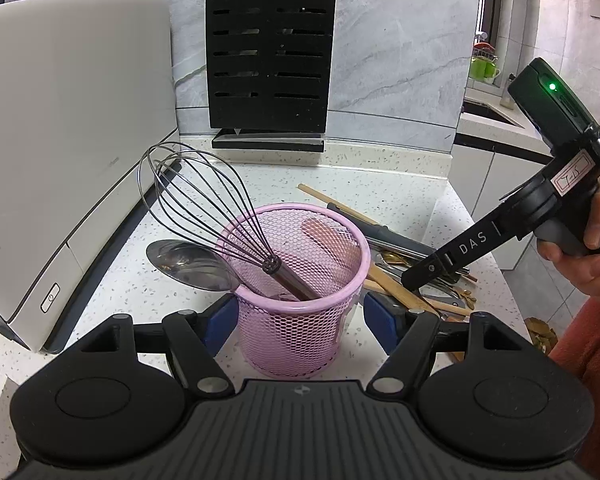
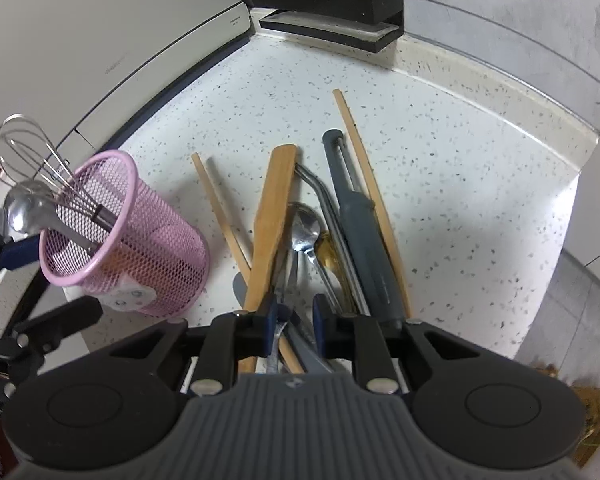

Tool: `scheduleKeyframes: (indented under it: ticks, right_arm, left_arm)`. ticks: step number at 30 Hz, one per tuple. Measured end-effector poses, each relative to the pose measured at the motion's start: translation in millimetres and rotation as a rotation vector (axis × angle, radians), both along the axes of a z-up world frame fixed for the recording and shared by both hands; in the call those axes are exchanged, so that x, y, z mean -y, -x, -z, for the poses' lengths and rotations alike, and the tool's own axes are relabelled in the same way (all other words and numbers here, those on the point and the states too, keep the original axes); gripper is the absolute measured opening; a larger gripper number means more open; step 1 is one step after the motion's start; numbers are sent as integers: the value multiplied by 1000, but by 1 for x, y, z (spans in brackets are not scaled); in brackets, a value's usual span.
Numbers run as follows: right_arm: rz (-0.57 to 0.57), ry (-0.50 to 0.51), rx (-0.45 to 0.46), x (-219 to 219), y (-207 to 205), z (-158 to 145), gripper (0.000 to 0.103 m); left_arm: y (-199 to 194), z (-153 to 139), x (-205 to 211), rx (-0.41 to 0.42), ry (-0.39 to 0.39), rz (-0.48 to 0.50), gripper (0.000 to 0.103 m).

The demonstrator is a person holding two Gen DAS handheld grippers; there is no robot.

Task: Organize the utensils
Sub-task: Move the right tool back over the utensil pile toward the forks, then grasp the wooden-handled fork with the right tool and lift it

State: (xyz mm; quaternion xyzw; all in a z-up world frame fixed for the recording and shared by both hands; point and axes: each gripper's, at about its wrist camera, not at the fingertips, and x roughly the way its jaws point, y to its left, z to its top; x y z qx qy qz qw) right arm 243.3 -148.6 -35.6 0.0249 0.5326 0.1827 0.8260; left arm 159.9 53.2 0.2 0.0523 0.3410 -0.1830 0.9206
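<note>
A: Pink wire-mesh cup (image 1: 300,296), round, open top, centre of left wrist view. Left hand-held gripper (image 1: 300,316) has a blue pad each side of the cup, pressed on the mesh – holding it upright on the speckled white tabletop (image 1: 120,280).

B: What's in it?

A: Steel balloon whisk (image 1: 196,208), thin wire loops leaning to upper left, handle down inside. Also a shiny steel spoon (image 1: 188,264), bowl sticking out over the left rim.

B: Right side?

A: Right hand-held gripper (image 2: 296,320) w/ jaws narrow, low in the right wrist view, down in the loose pile. Metal handles and the flat wooden spatula (image 2: 272,216) run between the blue pads; can't tell if they pinch any one piece.

B: Pile contents?

A: Wooden chopsticks (image 2: 364,168), slim and pale; a long grey plastic-handled tool (image 2: 360,224); small steel spoon (image 2: 306,228); a gold-tone piece beside it. All criss-crossed, just right of the cup.

B: Background?

A: White glossy appliance (image 1: 60,140) at left, black slotted block (image 1: 270,56) against the grey marble wall.
</note>
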Motion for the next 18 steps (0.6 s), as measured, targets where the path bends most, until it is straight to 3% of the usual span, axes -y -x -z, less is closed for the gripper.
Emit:
scheduleKeyframes:
  ticks: [8, 15, 16, 18]
  right_arm:
    - [14, -50, -39, -2, -10, 7, 20]
    - [31, -110, -75, 3, -18, 13, 16]
    - [36, -115, -75, 4, -18, 13, 16]
    - [36, -124, -56, 6, -17, 10, 4]
  left_arm:
    - [-2, 3, 3, 12, 0, 1, 94]
    - [-7, 5, 4, 13, -10, -22, 95]
    - [-7, 5, 4, 12, -7, -24, 95]
    - [-7, 5, 4, 15, -4, -23, 95]
